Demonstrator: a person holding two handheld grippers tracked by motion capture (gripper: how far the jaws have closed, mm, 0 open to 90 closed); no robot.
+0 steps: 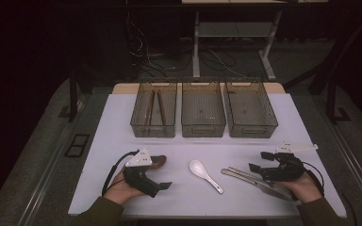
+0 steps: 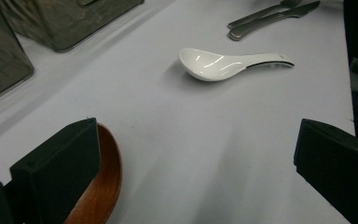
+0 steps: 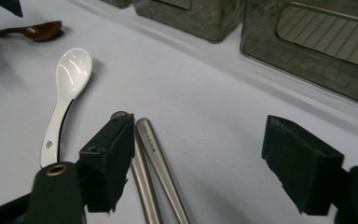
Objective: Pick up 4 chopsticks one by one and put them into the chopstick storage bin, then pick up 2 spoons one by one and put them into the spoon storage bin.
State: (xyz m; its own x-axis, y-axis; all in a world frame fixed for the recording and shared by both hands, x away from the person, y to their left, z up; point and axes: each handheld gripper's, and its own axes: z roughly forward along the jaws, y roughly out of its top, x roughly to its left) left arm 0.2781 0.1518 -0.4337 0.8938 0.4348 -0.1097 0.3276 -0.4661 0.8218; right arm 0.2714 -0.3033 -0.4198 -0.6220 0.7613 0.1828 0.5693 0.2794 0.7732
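Black jaws first, since they're right up against the lens: the left gripper (image 1: pixel 162 185) is spread wide with nothing in it, and the right gripper (image 1: pixel 259 161) is wide open too.

Looks like a cutlery sort into bins, sitting at the reach-and-pick stage, nothing lifted yet.

Biggest to smallest from the tools: the white table (image 1: pixel 122 122) is under both of them. Ahead of the grippers, at the far side, stand three smoky see-through bins. The left bin (image 1: pixel 153 126) has what look like two long brown sticks in it, maybe chopsticks, hard to tell. The middle bin (image 1: pixel 203 125) and right bin (image 1: pixel 251 126) look empty.

The steel cutlery (image 3: pixel 156 158) lies directly under the right gripper, just inside its left jaw, handles pointing at the camera. The wooden spoon (image 2: pixel 103 186) is tucked right against the left gripper's left jaw. The white ceramic spoon (image 1: pixel 205 175) lies between the two tools, apart from both.

My guess for the next move: the right one drops straight down and squeezes a steel handle. Thin, flat and slick, so it'll want a centred pinch.
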